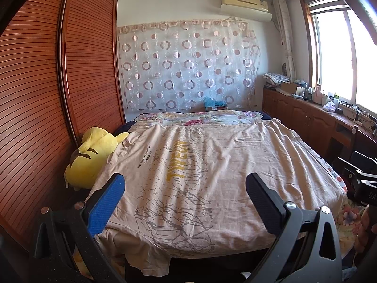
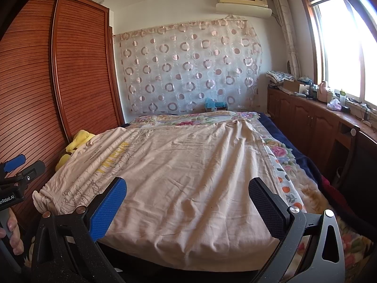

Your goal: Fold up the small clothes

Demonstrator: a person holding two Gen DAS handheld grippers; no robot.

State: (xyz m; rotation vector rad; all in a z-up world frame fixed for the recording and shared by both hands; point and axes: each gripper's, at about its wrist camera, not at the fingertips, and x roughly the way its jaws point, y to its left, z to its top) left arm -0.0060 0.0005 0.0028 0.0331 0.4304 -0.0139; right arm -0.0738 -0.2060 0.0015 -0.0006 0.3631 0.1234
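The shirt (image 1: 188, 176) lies flat on the bed (image 1: 200, 118), its long axis running away toward mid-frame. Both left tongs (image 1: 185, 202) and right tongs (image 2: 188, 207) gape apart, empty, over its near hem; the left sits nearer the print.

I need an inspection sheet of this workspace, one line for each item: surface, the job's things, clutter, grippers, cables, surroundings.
Surface: bed under a floral cover.
Job's things: beige T-shirt with yellow lettering, spread flat and unfolded, hem hanging over the near edge.
Clutter: yellow plush toy at the shirt's left side, partly under it; blue item at the far end.
Grippers: left gripper open, over the hem; right gripper open, over the shirt's plain part; neither grips cloth.
Cables: wires on the window counter.
Surroundings: slatted wardrobe, circle-patterned curtain, air conditioner, bright window.
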